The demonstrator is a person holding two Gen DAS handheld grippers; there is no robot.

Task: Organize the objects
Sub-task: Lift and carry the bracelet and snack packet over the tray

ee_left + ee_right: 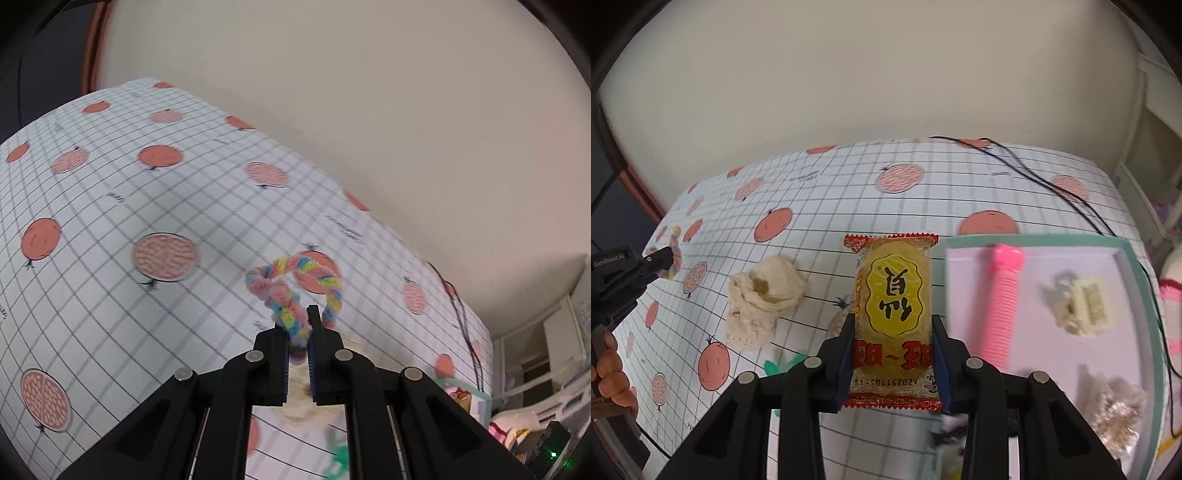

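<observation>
Left gripper (pixel 300 354): its fingers pinch a rainbow fuzzy loop (pixel 295 291), held up over the surface (pixel 110 221).
Right gripper (pixel 894 354): its fingers pinch a yellow snack packet (pixel 893 295), just left of the tray (pixel 1141 295).
Tray: holds a pink tube (pixel 999 306) and a cream clip (pixel 1082 306).
</observation>
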